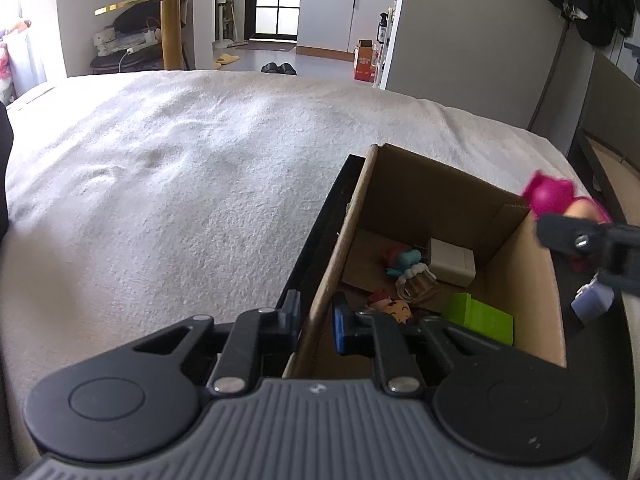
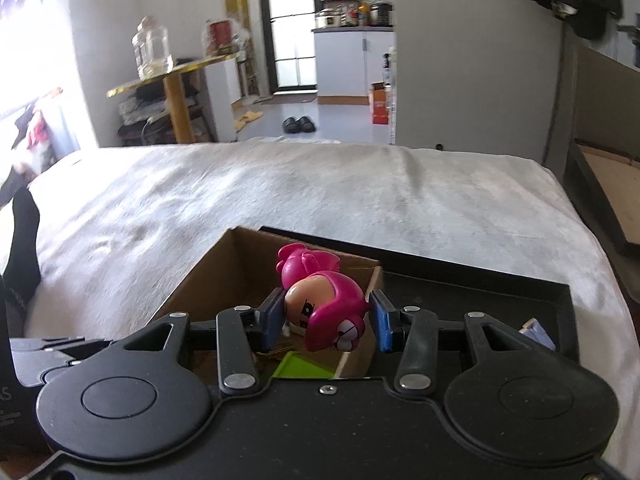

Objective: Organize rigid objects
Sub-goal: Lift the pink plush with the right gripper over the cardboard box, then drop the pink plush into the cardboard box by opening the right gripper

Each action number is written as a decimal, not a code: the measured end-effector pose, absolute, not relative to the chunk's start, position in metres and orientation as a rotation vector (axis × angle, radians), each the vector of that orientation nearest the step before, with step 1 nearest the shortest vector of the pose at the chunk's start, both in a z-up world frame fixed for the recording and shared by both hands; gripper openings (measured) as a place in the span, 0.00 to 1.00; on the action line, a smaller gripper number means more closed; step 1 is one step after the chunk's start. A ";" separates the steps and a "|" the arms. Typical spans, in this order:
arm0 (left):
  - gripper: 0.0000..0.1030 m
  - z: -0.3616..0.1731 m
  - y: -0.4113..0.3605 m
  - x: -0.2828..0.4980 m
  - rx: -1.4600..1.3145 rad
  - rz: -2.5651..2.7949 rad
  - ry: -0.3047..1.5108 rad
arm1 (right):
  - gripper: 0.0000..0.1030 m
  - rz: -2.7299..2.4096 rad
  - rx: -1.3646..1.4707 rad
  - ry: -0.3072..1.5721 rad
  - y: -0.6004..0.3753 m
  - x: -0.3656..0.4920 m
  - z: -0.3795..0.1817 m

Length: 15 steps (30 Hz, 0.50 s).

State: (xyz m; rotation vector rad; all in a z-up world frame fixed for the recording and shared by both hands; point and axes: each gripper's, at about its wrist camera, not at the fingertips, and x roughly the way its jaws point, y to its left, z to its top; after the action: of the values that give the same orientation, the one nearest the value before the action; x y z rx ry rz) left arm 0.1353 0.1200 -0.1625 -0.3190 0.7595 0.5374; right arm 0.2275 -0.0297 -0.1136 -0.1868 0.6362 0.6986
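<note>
A brown cardboard box [image 1: 404, 184] stands on a black tray [image 1: 320, 236] on a white bed. Inside lie a white charger [image 1: 450, 262], a green block [image 1: 480, 314], a blue figure [image 1: 406, 260] and other small toys. My left gripper [image 1: 316, 326] is shut on the box's left wall [image 1: 320, 300], one finger on each side. My right gripper [image 2: 326, 320] is shut on a pink-haired toy figure [image 2: 320, 298] and holds it above the box's right wall [image 2: 352, 356]. The figure [image 1: 550, 196] also shows at the right of the left wrist view.
A small lilac object [image 1: 592, 300] lies on the tray right of the box, also seen in the right wrist view [image 2: 538, 332]. The white blanket [image 1: 180, 184] spreads left and beyond. A dark headboard [image 2: 596, 184] stands at the right. A black sock [image 2: 24, 236] is at the far left.
</note>
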 end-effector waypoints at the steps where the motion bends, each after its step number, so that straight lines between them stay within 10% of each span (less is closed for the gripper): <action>1: 0.15 -0.162 0.120 0.135 -0.321 0.536 0.759 | 0.43 0.706 -0.200 0.638 -0.026 0.227 -0.114; 15: 0.15 -0.163 0.126 0.134 -0.378 0.519 0.751 | 0.44 0.687 -0.354 0.682 0.007 0.232 -0.139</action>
State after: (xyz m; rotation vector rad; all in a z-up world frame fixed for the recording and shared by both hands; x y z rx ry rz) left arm 0.1344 0.1257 -0.1631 -0.3779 0.7508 0.5188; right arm 0.2318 0.0069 -0.1393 -0.3535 0.6816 0.6868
